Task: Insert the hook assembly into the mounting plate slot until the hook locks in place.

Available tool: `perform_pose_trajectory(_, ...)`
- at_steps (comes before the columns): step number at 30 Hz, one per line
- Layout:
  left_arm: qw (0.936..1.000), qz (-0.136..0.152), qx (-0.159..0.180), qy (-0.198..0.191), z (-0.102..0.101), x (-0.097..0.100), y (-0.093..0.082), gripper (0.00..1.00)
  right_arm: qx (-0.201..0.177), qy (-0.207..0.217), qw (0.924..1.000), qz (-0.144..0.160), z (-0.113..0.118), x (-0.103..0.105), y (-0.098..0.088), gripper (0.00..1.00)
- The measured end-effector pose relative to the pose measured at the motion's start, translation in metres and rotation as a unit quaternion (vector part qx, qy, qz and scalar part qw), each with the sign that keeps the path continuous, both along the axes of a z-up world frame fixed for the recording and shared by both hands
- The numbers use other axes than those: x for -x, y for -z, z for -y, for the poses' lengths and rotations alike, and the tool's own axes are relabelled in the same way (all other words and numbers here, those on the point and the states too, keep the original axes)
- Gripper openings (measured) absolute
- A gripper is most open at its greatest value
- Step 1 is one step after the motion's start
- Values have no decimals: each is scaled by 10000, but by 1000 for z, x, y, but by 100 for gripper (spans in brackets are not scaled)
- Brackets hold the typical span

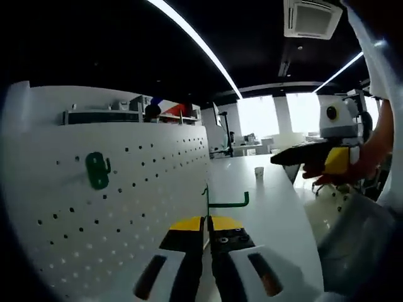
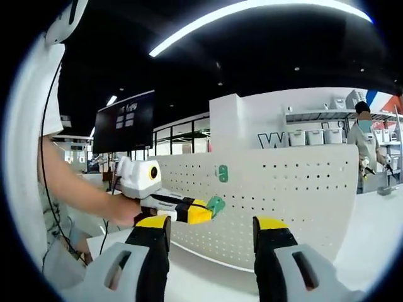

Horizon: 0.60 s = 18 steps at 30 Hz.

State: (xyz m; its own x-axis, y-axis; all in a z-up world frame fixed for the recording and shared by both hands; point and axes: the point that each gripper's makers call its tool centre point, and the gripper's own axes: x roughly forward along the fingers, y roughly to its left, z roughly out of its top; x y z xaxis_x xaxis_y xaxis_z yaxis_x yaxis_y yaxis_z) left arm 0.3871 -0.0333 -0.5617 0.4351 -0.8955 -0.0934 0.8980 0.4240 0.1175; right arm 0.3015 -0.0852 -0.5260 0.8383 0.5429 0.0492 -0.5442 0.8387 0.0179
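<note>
The hook assembly (image 1: 227, 202) is a thin green piece: a flat back plate seen edge-on with a slender arm that runs toward the right of the left gripper view and ends in a short upturned tip. It sits at lower centre of that view, directly above the left gripper (image 1: 206, 242), whose jaws are clenched on the lower edge of the back plate. In the right gripper view the same assembly (image 2: 216, 205) appears left of centre as a small green tab at the tip of the left gripper (image 2: 204, 209), close in front of the panel.

By its look it is light, rigid moulded plastic, smooth and liable to twist between the jaws. The arm is judged the weak point. Hold by the flat back plate, clear of the arm, so the mounting face stays free to enter a slot.

The mounting plate (image 1: 126, 207) is a white perforated panel filling the left half of the left gripper view. A second green hook (image 1: 97, 170) is already seated on it at upper left.

The right gripper (image 2: 211, 255) stands released at the bottom of its view, jaws well apart, holding nothing.

A person (image 2: 368, 148) stands behind the panel at far right.
</note>
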Motion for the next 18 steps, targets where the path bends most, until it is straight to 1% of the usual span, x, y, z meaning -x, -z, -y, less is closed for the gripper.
perform_pose_trajectory(3,9999,14,112,-69,-7,3,-5,3,-7,-22,10000,19,-4,1,-2,51)
perform_pose_trajectory(6,9994,-8,326,-126,-16,6,-11,3,-14,-37,10000,32,-6,2,-3,51)
perform_pose_trajectory(8,9991,12,391,-177,-20,8,-15,3,-15,-46,10000,34,-8,3,-4,50)
perform_pose_trajectory(15,9985,-4,479,-265,-25,9,-17,3,-18,-61,10000,3,-11,4,-1,49)
perform_pose_trajectory(16,9985,1,470,-269,-25,9,-17,3,-55,-75,10000,-24,-12,4,-1,49)
perform_pose_trajectory(18,9985,-6,479,-273,-24,10,-17,3,-458,-104,9987,-180,-14,4,0,48)
